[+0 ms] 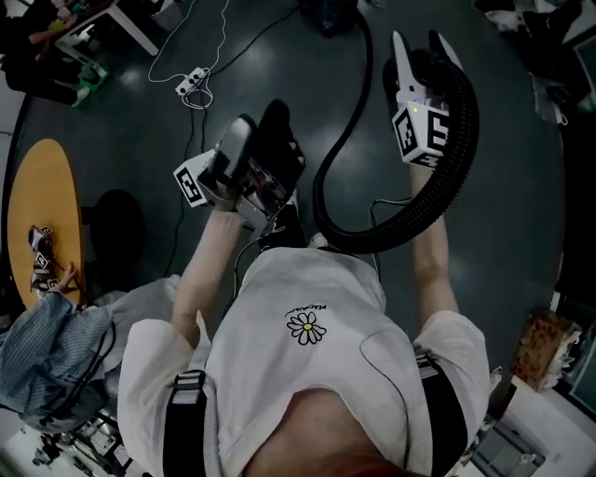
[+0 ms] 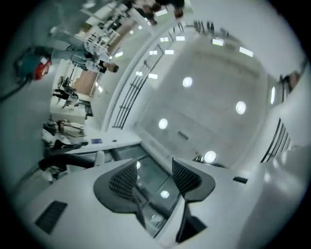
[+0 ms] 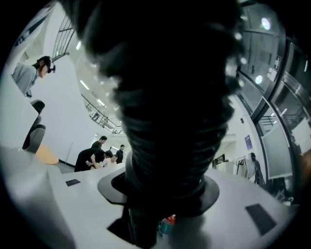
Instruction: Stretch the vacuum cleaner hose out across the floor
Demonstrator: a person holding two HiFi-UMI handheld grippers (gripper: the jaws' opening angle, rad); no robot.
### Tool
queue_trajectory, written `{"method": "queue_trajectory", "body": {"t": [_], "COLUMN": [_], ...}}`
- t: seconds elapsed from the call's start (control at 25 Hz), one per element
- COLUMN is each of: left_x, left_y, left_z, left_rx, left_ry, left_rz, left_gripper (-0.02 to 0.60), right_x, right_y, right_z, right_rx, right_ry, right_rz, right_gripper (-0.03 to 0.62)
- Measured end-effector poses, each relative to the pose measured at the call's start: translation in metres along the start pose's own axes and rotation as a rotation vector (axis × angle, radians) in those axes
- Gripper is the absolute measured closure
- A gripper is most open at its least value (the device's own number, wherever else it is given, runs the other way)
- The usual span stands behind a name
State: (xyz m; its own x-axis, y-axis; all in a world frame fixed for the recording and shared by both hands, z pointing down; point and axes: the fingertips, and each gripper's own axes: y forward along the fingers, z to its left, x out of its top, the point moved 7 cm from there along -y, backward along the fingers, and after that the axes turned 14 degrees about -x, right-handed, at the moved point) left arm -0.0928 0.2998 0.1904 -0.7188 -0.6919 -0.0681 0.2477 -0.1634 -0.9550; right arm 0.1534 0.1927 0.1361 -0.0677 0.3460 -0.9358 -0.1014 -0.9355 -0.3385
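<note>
Right gripper (image 1: 419,54): jaws clamped round the ribbed black vacuum hose (image 1: 449,154), which fills the whole gap between them in the right gripper view. The gripper is held up at about chest level, well clear of the floor (image 1: 121,140). Probable reason: lifting takes the slack off the ground, so the hose can be drawn out instead of dragged as a coil.

The hose hangs from the grip in a U-loop just in front of the person's shirt. From there a thinner black run climbs to a dark unit (image 1: 331,14) at the top edge. This is likely the cleaner body, though it is cropped and dim.

Left gripper (image 1: 261,130): fingers parted wide, nothing between them. It is tipped toward the ceiling, idle, apart from the hose.

Surroundings: a white power strip (image 1: 191,86) with loose cable lies on the floor left of the hose, and a round wooden table (image 1: 42,205) stands at far left.

Judgement: the loop is not yet straightened. The strip and its cable could snag the hose if it is laid out leftward.
</note>
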Motion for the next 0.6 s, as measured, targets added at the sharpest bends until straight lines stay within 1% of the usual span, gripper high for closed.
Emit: {"method": "queue_trajectory", "body": {"t": [0.04, 0.08, 0.12, 0.16, 0.2, 0.24, 0.28, 0.32, 0.36, 0.44, 0.48, 0.52, 0.6], "left_x": [-0.006, -0.017, -0.028, -0.041, -0.053, -0.065, -0.076, -0.085, -0.089, -0.086, -0.082, -0.077, -0.073], "left_y": [0.011, 0.023, 0.033, 0.042, 0.048, 0.052, 0.055, 0.054, 0.049, 0.025, 0.009, -0.007, -0.036], "left_z": [0.006, 0.011, 0.013, 0.016, 0.018, 0.02, 0.02, 0.018, 0.015, 0.006, 0.005, 0.005, 0.01], "left_rx": [0.061, 0.084, 0.083, 0.083, 0.099, 0.126, 0.154, 0.173, 0.182, 0.199, 0.225, 0.264, 0.333], "left_ry": [-0.008, -0.052, -0.109, -0.152, -0.164, -0.152, -0.133, -0.125, -0.133, -0.173, -0.183, -0.18, -0.172], "left_rz": [0.126, 0.221, 0.293, 0.355, 0.421, 0.484, 0.527, 0.534, 0.502, 0.4, 0.366, 0.353, 0.373], "left_gripper": [0.353, 0.353, 0.353, 0.353, 0.353, 0.353, 0.353, 0.352, 0.351, 0.351, 0.351, 0.351, 0.351], "right_x": [-0.005, -0.008, -0.01, -0.011, -0.011, -0.013, -0.015, -0.017, -0.02, -0.025, -0.026, -0.026, -0.024], "right_y": [-0.004, -0.009, -0.014, -0.019, -0.025, -0.03, -0.035, -0.04, -0.044, -0.048, -0.051, -0.054, -0.064], "right_z": [0.0, 0.005, 0.013, 0.024, 0.036, 0.048, 0.058, 0.067, 0.074, 0.081, 0.082, 0.083, 0.081], "right_rx": [-0.032, -0.052, -0.06, -0.056, -0.046, -0.03, -0.009, 0.015, 0.042, 0.115, 0.166, 0.224, 0.338], "right_ry": [0.015, 0.011, -0.013, -0.061, -0.132, -0.221, -0.32, -0.423, -0.522, -0.687, -0.744, -0.782, -0.828], "right_rz": [0.002, -0.006, -0.022, -0.049, -0.083, -0.121, -0.159, -0.19, -0.21, -0.218, -0.22, -0.226, -0.231], "right_gripper": [0.359, 0.359, 0.359, 0.359, 0.359, 0.359, 0.359, 0.359, 0.359, 0.359, 0.359, 0.359, 0.359]}}
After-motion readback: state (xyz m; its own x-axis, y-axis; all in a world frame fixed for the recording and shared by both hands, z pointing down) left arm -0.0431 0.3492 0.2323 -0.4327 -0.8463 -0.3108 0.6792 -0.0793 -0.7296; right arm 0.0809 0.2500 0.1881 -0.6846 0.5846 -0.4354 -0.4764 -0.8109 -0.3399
